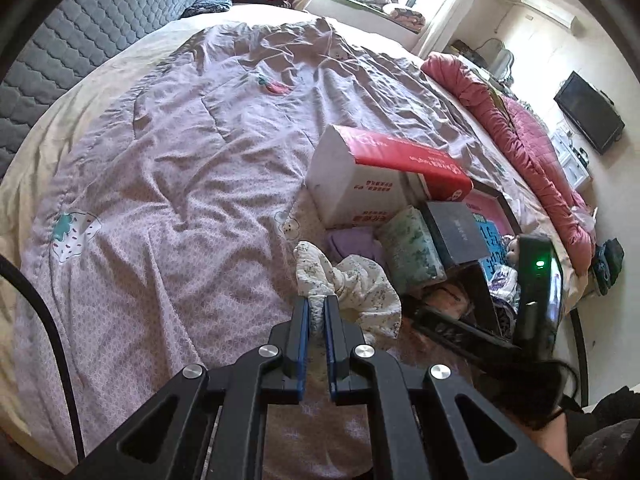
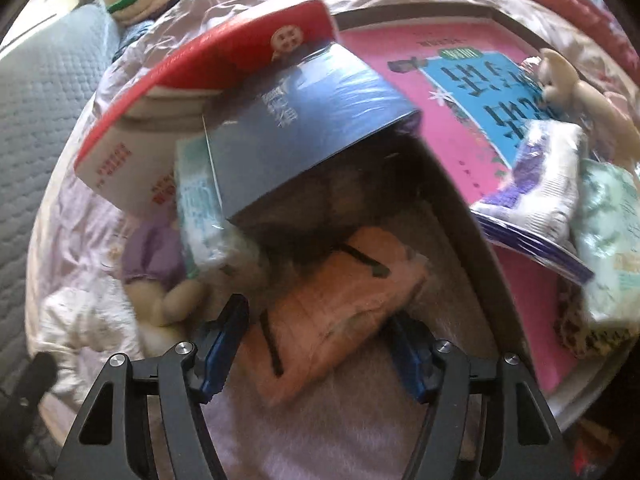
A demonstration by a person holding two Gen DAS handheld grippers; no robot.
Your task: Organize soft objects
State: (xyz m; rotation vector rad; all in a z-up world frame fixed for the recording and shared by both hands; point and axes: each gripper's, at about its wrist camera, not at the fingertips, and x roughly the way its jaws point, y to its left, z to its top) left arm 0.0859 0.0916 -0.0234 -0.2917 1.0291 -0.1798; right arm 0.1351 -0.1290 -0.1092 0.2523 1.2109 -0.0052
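In the left wrist view my left gripper [image 1: 318, 312] is shut on a fold of a white floral cloth [image 1: 360, 284] that lies on the bed beside a pile of boxes and packs. In the right wrist view my right gripper [image 2: 316, 350] is open and points down. A peach soft pack [image 2: 340, 312] lies between its fingers, in a dark box's corner. A plush doll in a purple dress [image 2: 156, 256] lies just left of it. A green tissue pack [image 2: 204, 216] leans under a blue box [image 2: 312, 120].
A red and white carton [image 1: 372, 176] stands behind the pile on the lilac bed cover [image 1: 180, 160]. A pink board [image 2: 440, 92] carries a purple and white pack [image 2: 540, 176] and a small plush [image 2: 572, 80]. A pink quilt [image 1: 520, 128] runs along the bed's right edge.
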